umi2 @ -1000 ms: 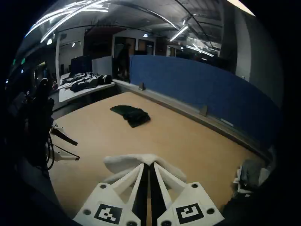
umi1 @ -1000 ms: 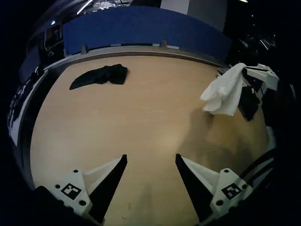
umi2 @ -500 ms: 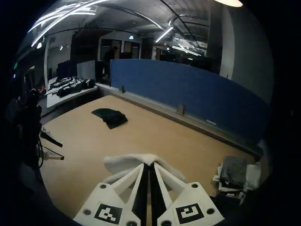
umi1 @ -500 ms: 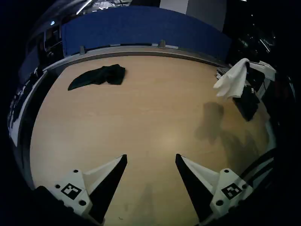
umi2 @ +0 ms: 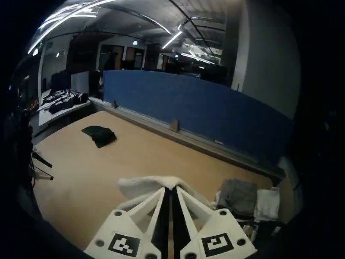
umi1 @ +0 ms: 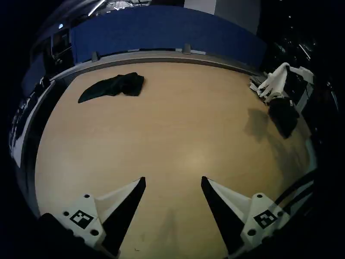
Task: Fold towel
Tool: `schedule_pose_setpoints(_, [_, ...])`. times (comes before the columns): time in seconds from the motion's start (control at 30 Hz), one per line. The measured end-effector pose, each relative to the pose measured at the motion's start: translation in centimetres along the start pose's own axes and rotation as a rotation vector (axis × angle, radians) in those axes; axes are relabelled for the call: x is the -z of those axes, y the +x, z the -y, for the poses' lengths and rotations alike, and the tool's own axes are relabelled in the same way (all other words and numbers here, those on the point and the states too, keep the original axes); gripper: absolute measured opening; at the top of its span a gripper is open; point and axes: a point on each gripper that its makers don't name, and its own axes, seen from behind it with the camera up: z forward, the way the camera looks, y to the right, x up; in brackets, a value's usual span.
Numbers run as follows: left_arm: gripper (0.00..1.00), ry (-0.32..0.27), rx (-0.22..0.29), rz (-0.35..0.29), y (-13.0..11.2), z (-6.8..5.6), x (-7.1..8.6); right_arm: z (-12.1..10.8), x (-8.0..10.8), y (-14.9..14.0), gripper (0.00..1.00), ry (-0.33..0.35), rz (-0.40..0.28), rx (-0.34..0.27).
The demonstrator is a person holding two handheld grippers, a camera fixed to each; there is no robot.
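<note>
1. The white towel [umi2: 142, 186] was bunched at the tips of the right tongs [umi2: 171, 189]. Its folds spread to both sides of the fingers, and it was held up above the worktop [umi2: 129, 164], not lying on it.
2. The right tongs were closed completely. Both fingers pressed on the towel, and no gap was visible between them.
3. In the left gripper view the same towel hung as a small white bundle over the far right edge of the worktop. Its shadow [umi1: 256, 123] fell on the wood a little nearer to the camera.
4. The left tongs [umi1: 172, 178] were wide open over the near part of the worktop, with nothing between the two fingers.
5. A dark cloth [umi1: 113, 84] lay crumpled on the far left part of the worktop, near the blue partition [umi1: 172, 30]. It was well apart from the towel and from both tongs.
6. In the right gripper view a grey cloth [umi2: 240, 196] and a white cloth [umi2: 268, 203] sat side by side, touching, at the right end of the worktop beyond the towel. I could not tell if they rested on the worktop or just beside it.
</note>
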Motion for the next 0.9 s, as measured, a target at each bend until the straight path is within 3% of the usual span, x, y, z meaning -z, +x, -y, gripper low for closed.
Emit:
schedule_pose_setpoints(0.43, [0.96,0.01,0.003,0.002,0.3,-0.4,0.0,-7.6,0.5,-0.3,0.03,-0.09,0.019,-0.005])
schedule_pose_setpoints(0.9, [0.95,0.014,-0.003,0.008,0.3,-0.7,0.0,-10.9,0.6,-1.8,0.03,-0.13,0.05,-0.011])
